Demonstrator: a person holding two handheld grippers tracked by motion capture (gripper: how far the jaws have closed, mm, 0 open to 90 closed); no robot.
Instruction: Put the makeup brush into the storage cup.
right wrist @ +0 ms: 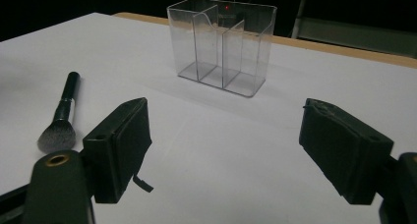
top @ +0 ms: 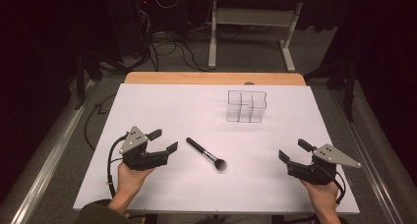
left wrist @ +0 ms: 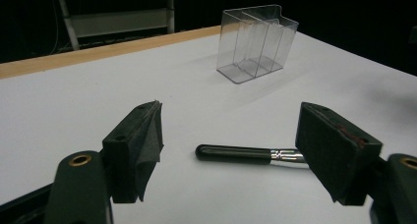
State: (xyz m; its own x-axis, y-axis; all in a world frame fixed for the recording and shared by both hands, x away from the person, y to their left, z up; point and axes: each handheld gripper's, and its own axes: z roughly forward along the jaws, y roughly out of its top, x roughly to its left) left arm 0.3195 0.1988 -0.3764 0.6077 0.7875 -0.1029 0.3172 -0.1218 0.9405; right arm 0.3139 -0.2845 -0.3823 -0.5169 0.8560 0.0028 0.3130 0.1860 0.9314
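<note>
My left gripper (top: 165, 141) and right gripper (top: 292, 151) rest low in frame, jaws wide and empty. Between them lies a makeup brush (top: 206, 154); a clear divided organizer (top: 246, 106) stands upper center.

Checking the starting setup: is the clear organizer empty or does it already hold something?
Empty. The clear organizer stands upright with all its compartments bare, and the makeup brush lies flat on the table, apart from it.

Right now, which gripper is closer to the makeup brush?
Left. The left gripper sits just beside the makeup brush handle, open fingers pointing toward it. The right gripper rests farther off, beyond the bristle end.
</note>
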